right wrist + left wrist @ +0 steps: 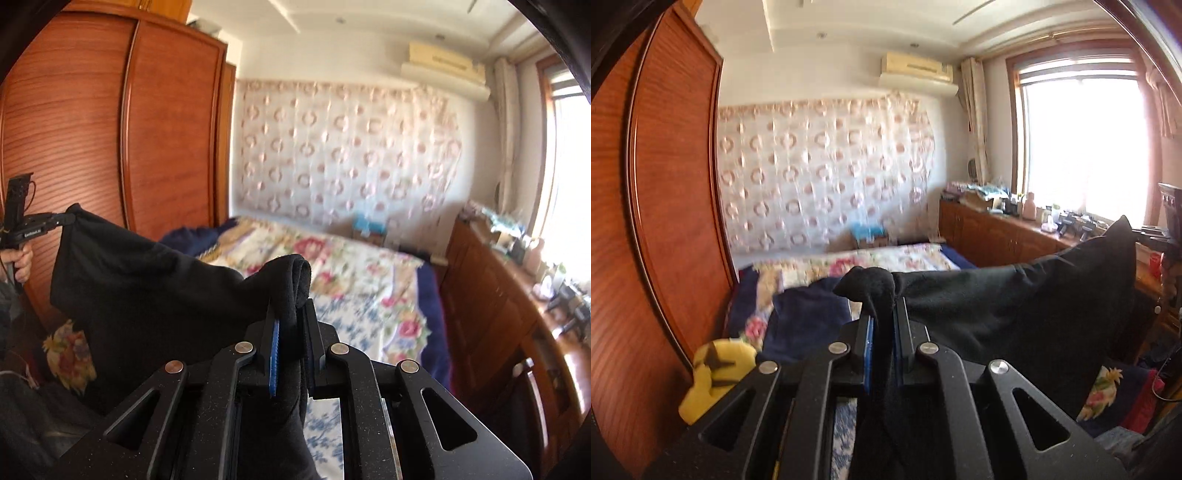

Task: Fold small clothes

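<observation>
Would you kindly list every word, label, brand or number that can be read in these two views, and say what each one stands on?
Small white lettering on the side of the left gripper, seen in the right wrist view: too small and blurred to read.
Bottles and boxes on the cabinet top under the window: any labels are too small to read.
Air conditioner: no lettering can be made out.
Nothing else bears text.

One black garment (pixel 1015 314), two hand-held grippers, one bed (pixel 369 266), one wardrobe (pixel 110 129)
</observation>
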`<move>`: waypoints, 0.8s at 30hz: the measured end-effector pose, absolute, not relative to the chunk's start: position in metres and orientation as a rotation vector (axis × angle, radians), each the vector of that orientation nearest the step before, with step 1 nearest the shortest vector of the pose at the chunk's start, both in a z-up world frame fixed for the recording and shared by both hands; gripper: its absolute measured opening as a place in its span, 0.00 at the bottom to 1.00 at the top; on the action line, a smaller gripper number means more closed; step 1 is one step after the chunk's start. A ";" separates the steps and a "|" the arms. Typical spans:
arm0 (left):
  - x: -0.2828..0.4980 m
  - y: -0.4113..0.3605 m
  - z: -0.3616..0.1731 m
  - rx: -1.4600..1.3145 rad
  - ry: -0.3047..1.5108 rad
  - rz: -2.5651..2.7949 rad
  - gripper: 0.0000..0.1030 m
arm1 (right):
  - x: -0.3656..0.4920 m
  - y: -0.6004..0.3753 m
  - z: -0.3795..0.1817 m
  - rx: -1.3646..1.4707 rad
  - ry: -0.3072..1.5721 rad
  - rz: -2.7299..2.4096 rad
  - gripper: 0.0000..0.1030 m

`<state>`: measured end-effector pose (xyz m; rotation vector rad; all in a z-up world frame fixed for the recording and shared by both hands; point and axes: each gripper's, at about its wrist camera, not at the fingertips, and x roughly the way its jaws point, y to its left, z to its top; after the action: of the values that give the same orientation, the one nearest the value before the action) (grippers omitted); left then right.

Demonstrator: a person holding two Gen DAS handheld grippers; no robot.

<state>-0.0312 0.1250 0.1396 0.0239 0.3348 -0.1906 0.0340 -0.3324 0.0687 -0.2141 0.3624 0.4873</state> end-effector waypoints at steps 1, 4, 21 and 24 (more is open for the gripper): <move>-0.031 0.126 0.146 0.033 0.319 -0.186 0.05 | 0.030 -0.336 0.078 -0.207 0.352 0.507 0.07; -0.030 0.132 0.162 0.033 0.277 -0.184 0.05 | 0.024 -0.340 0.098 -0.218 0.318 0.488 0.07; 0.146 0.145 0.124 0.040 0.319 -0.066 0.07 | 0.149 -0.340 0.118 -0.282 0.337 0.373 0.07; 0.203 0.141 0.081 0.036 0.394 -0.049 0.10 | 0.225 -0.333 0.070 -0.280 0.424 0.325 0.08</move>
<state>0.2029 0.1411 0.0809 0.0365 0.3942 -0.0491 0.2251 -0.3326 0.0701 -0.2801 0.4238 0.3247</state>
